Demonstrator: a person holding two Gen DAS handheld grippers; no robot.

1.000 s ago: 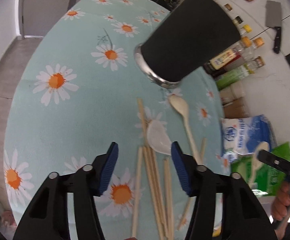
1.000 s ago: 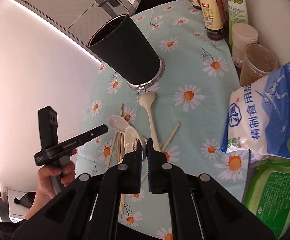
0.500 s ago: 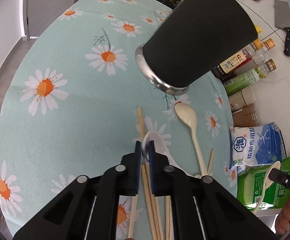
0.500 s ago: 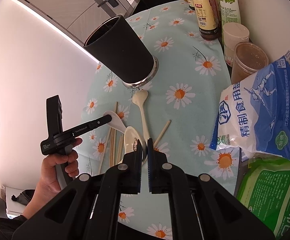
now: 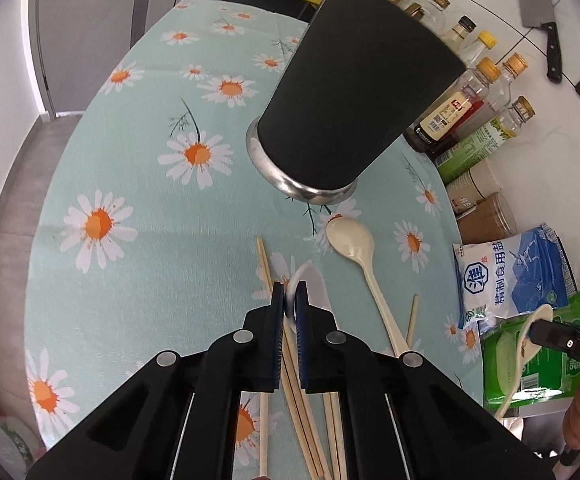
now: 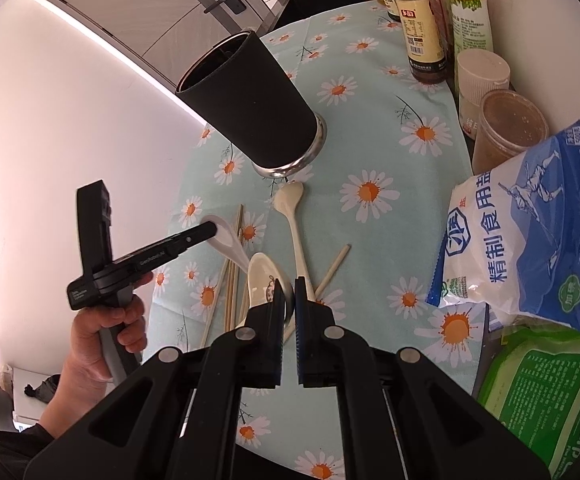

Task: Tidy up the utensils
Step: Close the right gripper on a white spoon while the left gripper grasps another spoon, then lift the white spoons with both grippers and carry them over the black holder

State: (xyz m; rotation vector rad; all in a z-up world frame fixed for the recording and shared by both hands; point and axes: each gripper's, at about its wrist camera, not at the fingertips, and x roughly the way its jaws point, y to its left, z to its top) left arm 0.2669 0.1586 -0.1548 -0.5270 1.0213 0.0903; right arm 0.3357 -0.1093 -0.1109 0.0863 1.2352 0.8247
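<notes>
Now the left hand-held gripper [image 5: 289, 308], low in the middle of the left wrist view, is pinched tight on the bowl of a translucent white plastic spoon [image 5: 310, 286], which sits just above the blue pads. In the right wrist view that spoon [image 6: 226, 236] appears at the left of the frame, seemingly lifted a little off the daisy-print cloth on the counter [image 6: 374, 152], though the angle leaves this uncertain. The right hand-held gripper [image 6: 289, 300] is clamped on a cream ceramic spoon with a small printed motif [image 6: 260, 276], held above the cloth. A long-handled cream plastic spoon [image 5: 364, 260] lies flat just below the base of the tall black utensil cup with a steel rim [image 5: 354, 96], which stands upright in the upper middle. Bamboo chopsticks [image 5: 268, 276] lie scattered beneath the left hand-held gripper.
</notes>
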